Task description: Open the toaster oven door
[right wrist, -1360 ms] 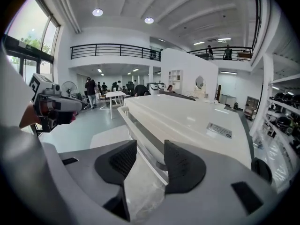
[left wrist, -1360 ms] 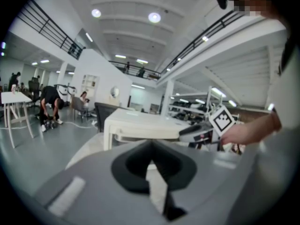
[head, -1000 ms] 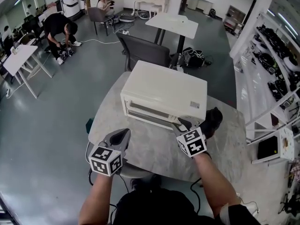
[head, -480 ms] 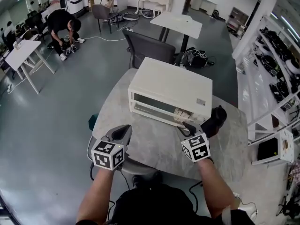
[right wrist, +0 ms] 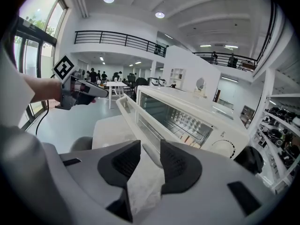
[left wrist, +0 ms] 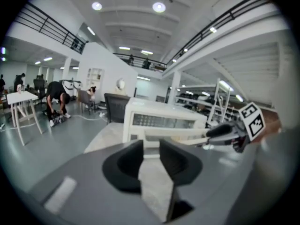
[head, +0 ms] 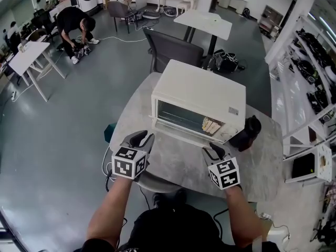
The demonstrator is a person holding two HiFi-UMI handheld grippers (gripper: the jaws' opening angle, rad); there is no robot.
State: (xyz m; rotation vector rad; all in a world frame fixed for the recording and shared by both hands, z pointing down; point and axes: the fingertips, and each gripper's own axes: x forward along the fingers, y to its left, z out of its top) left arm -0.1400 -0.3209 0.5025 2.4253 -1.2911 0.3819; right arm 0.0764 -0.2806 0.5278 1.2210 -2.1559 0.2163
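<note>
The cream toaster oven [head: 202, 91] stands on the marble table [head: 173, 167]. Its glass door [head: 181, 134] hangs partly open, tilted outward, with the rack showing inside. My right gripper [head: 212, 150] is at the door's right end. In the right gripper view its jaws [right wrist: 150, 145] stand open, with the near end of the door handle [right wrist: 129, 111] between the tips. My left gripper [head: 143, 138] sits near the door's left corner. Its jaws [left wrist: 151, 142] have just been opening, nothing is between them, and the door [left wrist: 173, 136] lies just beyond.
A black object [head: 249, 133] stands right of the oven. A grey chair [head: 176, 51] and a white table [head: 205, 25] are behind it. Shelving [head: 310, 62] runs along the right. People [head: 73, 22] work at the far left.
The oven door has swung from closed to partly open as my right gripper drew back toward me. My left gripper has moved nearer the oven's left front and its jaws have spread.
</note>
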